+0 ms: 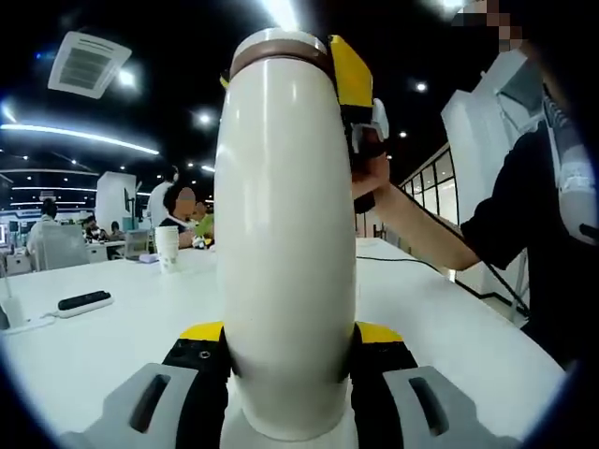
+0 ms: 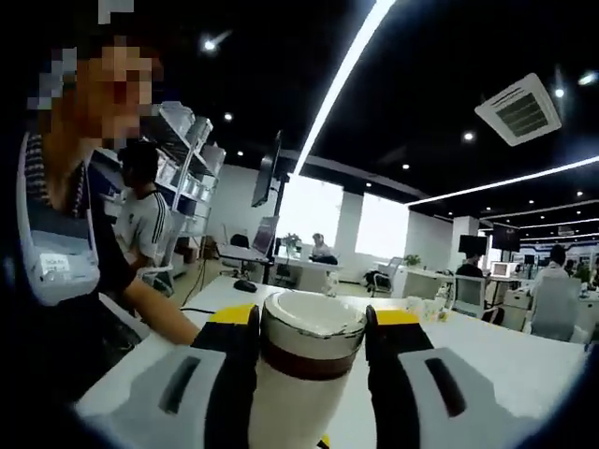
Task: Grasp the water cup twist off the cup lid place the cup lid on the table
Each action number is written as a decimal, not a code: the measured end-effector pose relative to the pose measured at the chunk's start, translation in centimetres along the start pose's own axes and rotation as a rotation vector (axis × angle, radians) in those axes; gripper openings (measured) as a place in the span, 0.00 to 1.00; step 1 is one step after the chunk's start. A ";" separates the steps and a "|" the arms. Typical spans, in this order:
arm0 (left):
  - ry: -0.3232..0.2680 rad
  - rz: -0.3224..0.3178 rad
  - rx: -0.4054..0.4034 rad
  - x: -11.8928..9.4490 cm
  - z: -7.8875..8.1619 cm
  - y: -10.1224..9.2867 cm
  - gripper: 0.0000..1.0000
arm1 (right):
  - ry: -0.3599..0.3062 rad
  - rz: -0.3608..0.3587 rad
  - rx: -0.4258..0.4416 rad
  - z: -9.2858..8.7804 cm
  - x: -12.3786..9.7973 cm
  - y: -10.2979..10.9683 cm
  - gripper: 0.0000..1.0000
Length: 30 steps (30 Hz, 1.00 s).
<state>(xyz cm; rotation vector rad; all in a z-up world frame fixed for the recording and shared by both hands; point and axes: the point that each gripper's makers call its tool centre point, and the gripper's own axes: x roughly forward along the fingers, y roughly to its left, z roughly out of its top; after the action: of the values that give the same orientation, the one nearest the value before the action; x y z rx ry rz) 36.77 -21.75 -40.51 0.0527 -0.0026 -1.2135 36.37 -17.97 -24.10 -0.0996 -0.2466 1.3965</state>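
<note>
Left gripper: jaws closed onto the lower body of the water cup, one yellow-tipped jaw on each side, both touching the white wall. Cup stands up along the view's axis, held clear above the white table. At the top of the cup a brown band marks the cup lid; the right gripper comes in from the right with a yellow jaw against that band. A person's hand and forearm sit behind it. Power strip and a paper cup lie well apart on the table.

Right gripper view: right gripper jaws sit narrow on either side of the cup lid, yellow tips flanking the white rim and brown band, pads touching or very nearly so. Cup body runs down below the lid.

Status, my read: grasp step done, both ends clamped. Lid looks seated, no gap visible between brown band and body, so twist-off isn't finished; can't tell whether any turn has gone in. Left to do: unscrew, lift the lid free, set it on the table.
</note>
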 end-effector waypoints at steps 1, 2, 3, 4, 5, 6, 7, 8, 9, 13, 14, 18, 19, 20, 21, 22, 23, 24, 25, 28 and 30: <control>0.000 -0.001 0.001 0.0 0.0 0.0 0.51 | -0.002 0.003 0.003 0.0 0.0 0.0 0.48; 0.000 -0.002 0.002 0.0 0.0 0.0 0.51 | -0.005 0.005 0.007 0.0 0.0 0.0 0.48; 0.000 -0.002 0.002 0.0 0.0 -0.1 0.51 | -0.010 0.003 0.012 0.0 0.0 0.1 0.48; 0.000 -0.002 0.003 0.0 0.0 -0.1 0.51 | -0.015 -0.008 0.023 0.0 0.0 0.0 0.48; -0.001 -0.003 0.003 0.0 0.0 -0.1 0.51 | -0.017 -0.028 0.046 -0.1 0.0 -0.1 0.47; 0.001 -0.004 0.001 0.1 0.0 -0.3 0.51 | -0.014 -0.057 0.079 -0.3 -0.1 -0.2 0.48; 0.001 -0.004 0.001 0.1 0.0 -0.4 0.51 | -0.009 -0.076 0.086 -0.4 -0.2 -0.2 0.48; 0.001 -0.005 0.001 0.1 0.0 -0.3 0.51 | 0.000 -0.114 0.077 -0.7 -0.4 -0.3 0.51; 0.001 -0.005 0.002 0.0 0.0 -0.3 0.51 | -0.022 -0.153 0.104 -0.4 -0.4 -0.3 0.55; 0.002 -0.005 0.002 0.0 -0.1 -0.2 0.51 | -0.076 -0.342 0.174 0.5 -0.7 0.5 0.64; 0.002 -0.005 0.002 0.0 -0.1 -0.2 0.51 | -0.063 -0.403 0.141 0.6 -0.9 0.6 0.64; 0.003 -0.004 0.002 0.0 -0.1 -0.1 0.51 | 0.007 -0.617 0.022 0.6 -1.7 0.5 0.61; 0.003 -0.003 0.003 0.0 -0.1 -0.1 0.51 | 0.022 -0.645 -0.010 0.7 -1.8 0.5 0.60; 0.003 -0.003 0.003 -0.1 -0.1 0.0 0.51 | 0.023 -0.670 -0.029 0.8 -1.7 0.6 0.59; 0.004 -0.002 0.003 -0.1 -0.1 0.0 0.51 | 0.019 -0.680 -0.042 1.0 -1.6 0.6 0.58; 0.005 -0.001 0.003 -0.1 -0.1 0.0 0.52 | 0.020 -0.671 -0.042 0.9 -1.1 1.0 0.58; 0.005 0.000 0.004 -0.1 -0.1 0.1 0.52 | 0.031 -0.675 -0.051 0.7 -0.8 1.0 0.58; 0.006 0.000 0.004 -0.1 -0.1 0.1 0.52 | 0.041 -0.687 -0.058 0.5 -0.7 0.9 0.59; 0.006 0.001 0.005 -0.1 -0.1 0.2 0.52 | 0.055 -0.701 -0.075 0.4 -0.7 0.7 0.59; 0.007 0.002 0.006 -0.1 -0.2 0.2 0.52 | 0.077 -0.729 -0.098 0.2 -0.8 0.2 0.57; 0.008 0.002 0.007 -0.1 -0.2 0.2 0.52 | 0.085 -0.741 -0.102 0.1 -0.9 -0.4 0.55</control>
<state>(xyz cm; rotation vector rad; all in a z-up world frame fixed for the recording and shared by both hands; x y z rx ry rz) 36.95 -21.54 -40.68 0.0636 -0.0002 -1.2116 36.61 -18.92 -24.05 -0.1350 -0.2495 0.6414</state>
